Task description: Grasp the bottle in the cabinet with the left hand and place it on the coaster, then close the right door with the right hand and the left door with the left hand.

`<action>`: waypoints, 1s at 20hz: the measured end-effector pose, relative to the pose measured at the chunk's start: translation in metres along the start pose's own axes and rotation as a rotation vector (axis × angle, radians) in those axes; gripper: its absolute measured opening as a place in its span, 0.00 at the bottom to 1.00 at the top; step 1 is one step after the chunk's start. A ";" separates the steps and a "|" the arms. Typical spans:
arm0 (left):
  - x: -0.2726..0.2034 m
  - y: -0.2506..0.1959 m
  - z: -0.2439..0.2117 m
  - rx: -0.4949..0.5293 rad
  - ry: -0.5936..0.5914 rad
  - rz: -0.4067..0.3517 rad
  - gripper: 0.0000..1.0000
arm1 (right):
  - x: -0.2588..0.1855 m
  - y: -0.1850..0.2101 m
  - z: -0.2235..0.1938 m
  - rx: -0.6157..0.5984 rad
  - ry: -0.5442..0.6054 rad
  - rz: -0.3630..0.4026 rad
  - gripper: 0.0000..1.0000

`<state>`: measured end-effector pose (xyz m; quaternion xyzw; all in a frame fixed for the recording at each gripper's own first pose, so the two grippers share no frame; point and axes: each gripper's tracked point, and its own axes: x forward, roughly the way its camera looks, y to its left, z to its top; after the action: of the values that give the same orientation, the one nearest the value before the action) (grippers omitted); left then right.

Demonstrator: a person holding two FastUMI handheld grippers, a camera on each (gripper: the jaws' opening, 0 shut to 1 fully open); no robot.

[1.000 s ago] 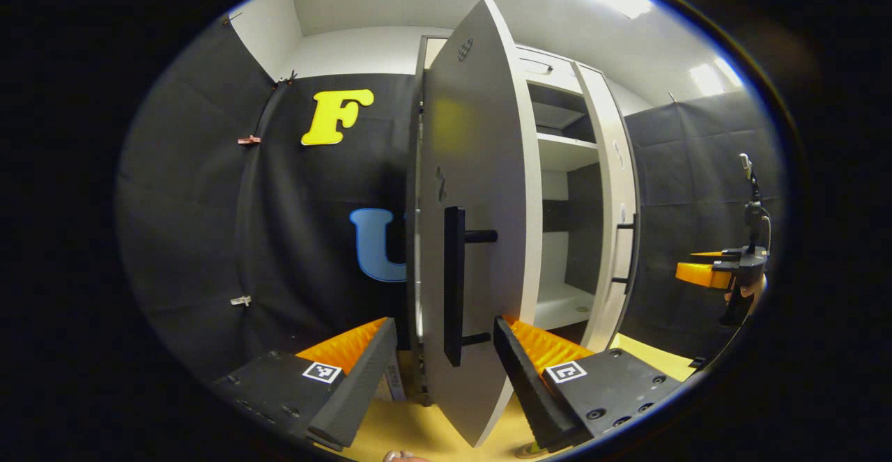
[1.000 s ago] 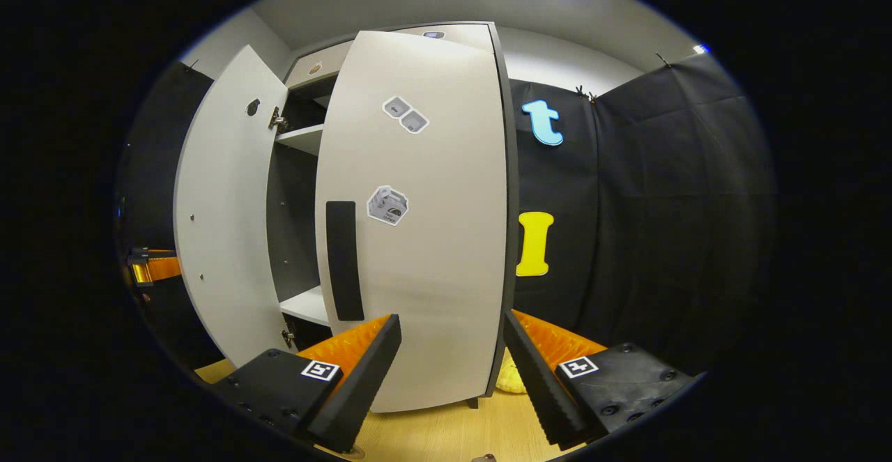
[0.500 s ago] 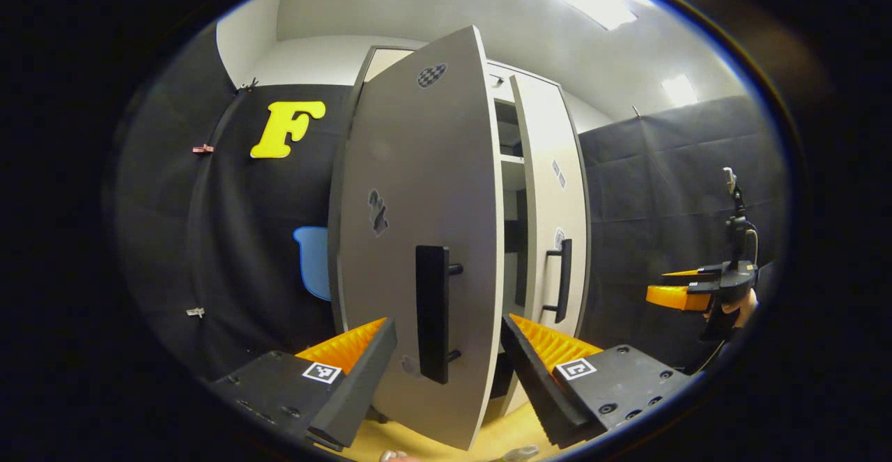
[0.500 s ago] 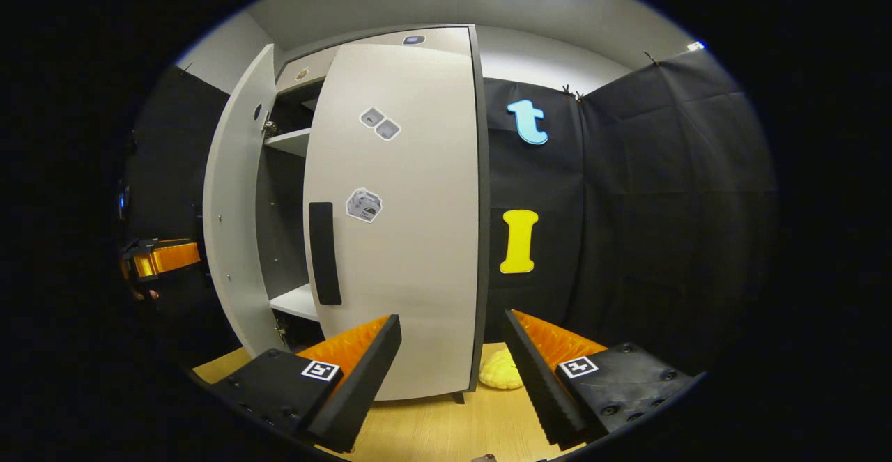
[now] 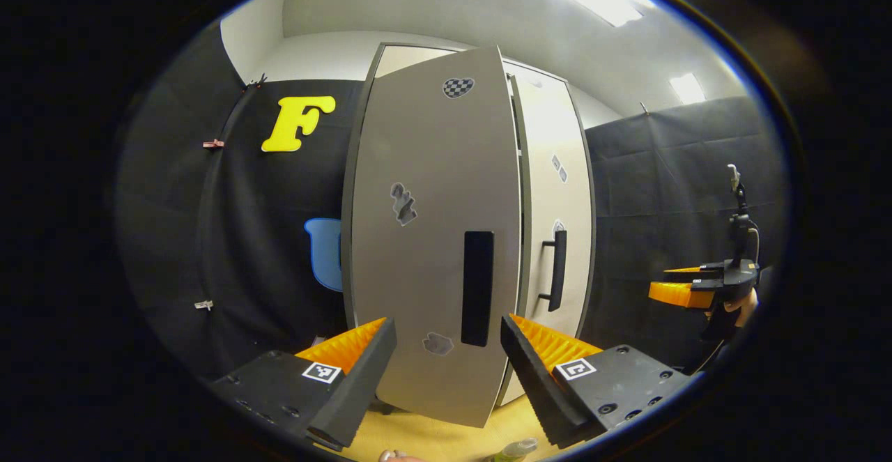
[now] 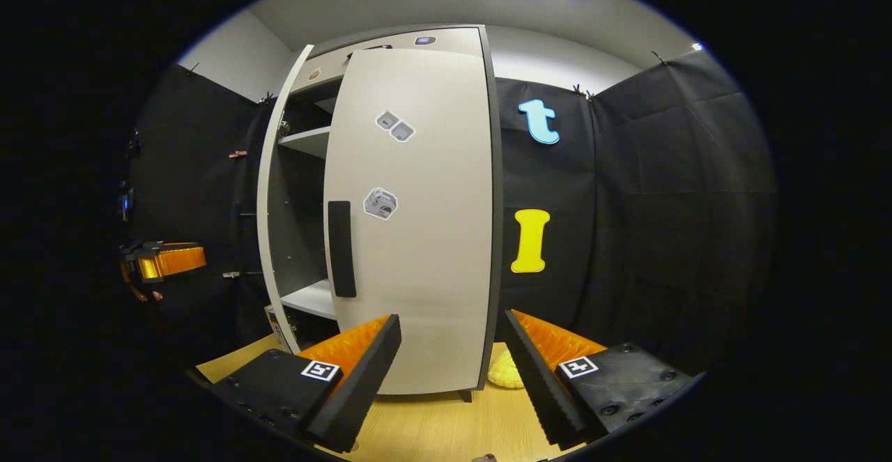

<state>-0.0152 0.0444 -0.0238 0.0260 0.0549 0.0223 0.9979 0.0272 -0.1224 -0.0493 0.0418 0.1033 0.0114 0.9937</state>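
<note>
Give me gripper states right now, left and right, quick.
Left gripper: open, holding nothing, facing the grey left cabinet door.
Right gripper: open, holding nothing, facing the grey right cabinet door.

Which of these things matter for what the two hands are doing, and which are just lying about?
Job:
left door
right door
left gripper
right gripper
bottle

Lying about:
yellow thing on the table by the cabinet
stickers on the doors
</note>
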 end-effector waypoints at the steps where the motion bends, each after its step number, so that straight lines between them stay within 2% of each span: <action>1: -0.001 0.001 0.001 0.009 0.002 0.004 0.96 | -0.001 0.002 0.001 0.005 0.000 0.004 0.98; 6: 0.000 -0.003 0.002 0.008 -0.004 0.006 0.98 | -0.008 0.015 0.009 0.027 -0.018 0.034 0.98; 14: -0.001 -0.012 -0.001 0.006 0.002 0.005 0.96 | -0.011 0.021 0.013 0.024 -0.021 0.058 0.98; 15: 0.000 -0.013 -0.002 0.001 0.007 -0.001 0.98 | -0.011 0.023 0.014 0.030 -0.024 0.066 0.98; 20: 0.006 -0.022 0.000 0.007 0.006 -0.019 0.96 | -0.006 0.023 0.020 0.034 -0.044 0.074 0.98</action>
<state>-0.0080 0.0228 -0.0254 0.0287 0.0581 0.0125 0.9978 0.0250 -0.1012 -0.0264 0.0627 0.0801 0.0453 0.9938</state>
